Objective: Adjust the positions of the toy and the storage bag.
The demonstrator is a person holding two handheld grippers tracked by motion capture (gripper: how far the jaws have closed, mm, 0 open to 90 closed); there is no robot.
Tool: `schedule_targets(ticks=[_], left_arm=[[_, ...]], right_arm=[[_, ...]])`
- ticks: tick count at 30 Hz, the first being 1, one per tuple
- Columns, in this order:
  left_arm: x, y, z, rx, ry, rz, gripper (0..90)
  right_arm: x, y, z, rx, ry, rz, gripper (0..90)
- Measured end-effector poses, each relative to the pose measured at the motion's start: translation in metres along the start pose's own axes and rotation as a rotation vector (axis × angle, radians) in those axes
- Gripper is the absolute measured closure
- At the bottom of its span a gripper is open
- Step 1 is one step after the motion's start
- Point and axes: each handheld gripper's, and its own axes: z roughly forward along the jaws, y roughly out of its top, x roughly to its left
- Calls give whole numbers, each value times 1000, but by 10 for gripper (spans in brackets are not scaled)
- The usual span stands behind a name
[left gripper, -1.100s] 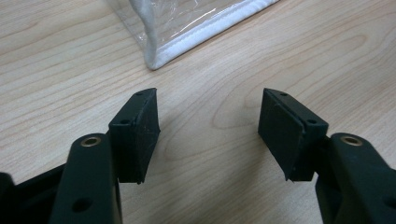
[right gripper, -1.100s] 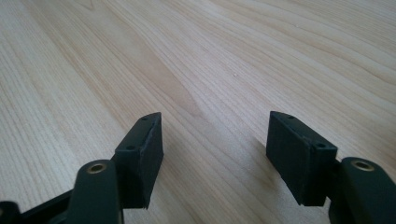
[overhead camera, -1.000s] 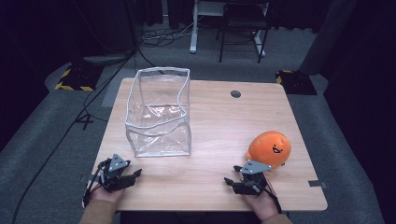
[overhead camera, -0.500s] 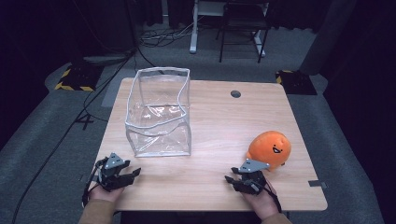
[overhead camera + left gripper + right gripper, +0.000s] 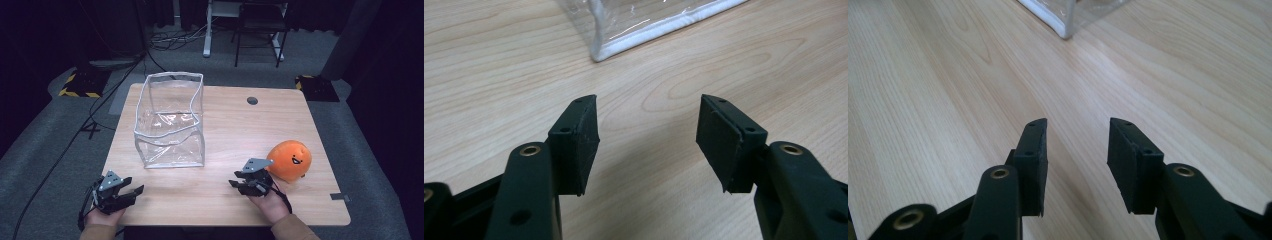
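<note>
Two grippers rest near the worktop's (image 5: pixel 225 125) near edge. The left gripper (image 5: pixel 131 191), at the near left corner, has its jaws spread with bare wood between them; the right gripper (image 5: pixel 239 182), toward the near right, also has its jaws parted and grasps nothing. A clear plastic bag (image 5: pixel 170 122) stands left of centre. An orange plush toy (image 5: pixel 289 160) sits just beside the right gripper, toward the right edge.

A lab or studio: grey carpet (image 5: pixel 45 145), trailing cables (image 5: pixel 107 95) (hazard-striped floor plates (image 5: pixel 77 86)).
</note>
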Motion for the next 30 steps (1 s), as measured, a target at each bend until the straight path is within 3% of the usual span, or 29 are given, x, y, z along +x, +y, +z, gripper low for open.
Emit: schedule_targets(ticks=[9, 19, 30], left_arm=[[3, -7, -13, -13, 23, -25, 424], [5, -18, -26, -18, 59, -53, 424], [6, -16, -25, -13, 53, -51, 425]], right_arm=[[-1, 32, 14, 9, 31, -37, 613], [-15, 66, 33, 8, 77, -3, 627], [-18, 91, 58, 51, 86, -13, 638]])
